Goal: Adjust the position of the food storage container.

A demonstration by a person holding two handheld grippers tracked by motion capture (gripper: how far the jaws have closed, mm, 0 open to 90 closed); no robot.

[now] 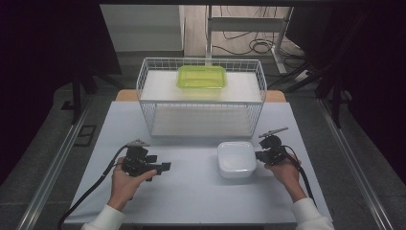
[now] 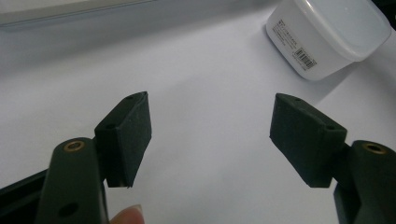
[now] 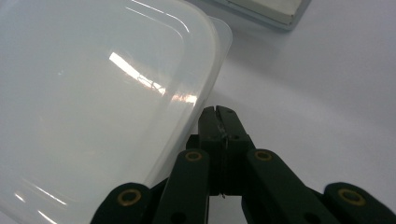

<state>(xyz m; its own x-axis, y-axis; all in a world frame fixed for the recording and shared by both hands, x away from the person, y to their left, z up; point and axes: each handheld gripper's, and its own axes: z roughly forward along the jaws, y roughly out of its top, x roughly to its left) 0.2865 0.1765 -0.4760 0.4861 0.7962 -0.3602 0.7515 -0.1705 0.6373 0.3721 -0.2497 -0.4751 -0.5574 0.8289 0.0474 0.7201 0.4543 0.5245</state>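
Just in front of the wire basket (image 1: 148, 103), a lidded white tub (image 1: 236, 159) sits on the counter (image 1: 191, 191), the right claw (image 1: 259, 155) pressed together beside its rim and seemingly poised to nudge it, the left claw (image 1: 167, 166) spread, well apart.

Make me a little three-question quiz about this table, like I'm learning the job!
1. True or false: the right gripper is shut.
2. What sits on top of the white wire basket?
A. green plastic tray
B. red cup
C. blue book
3. Fill in: the white lidded plastic tub stands on the pale table beside the ____ gripper.

Key: 1 true; 2 A, the green plastic tray; 3 right.
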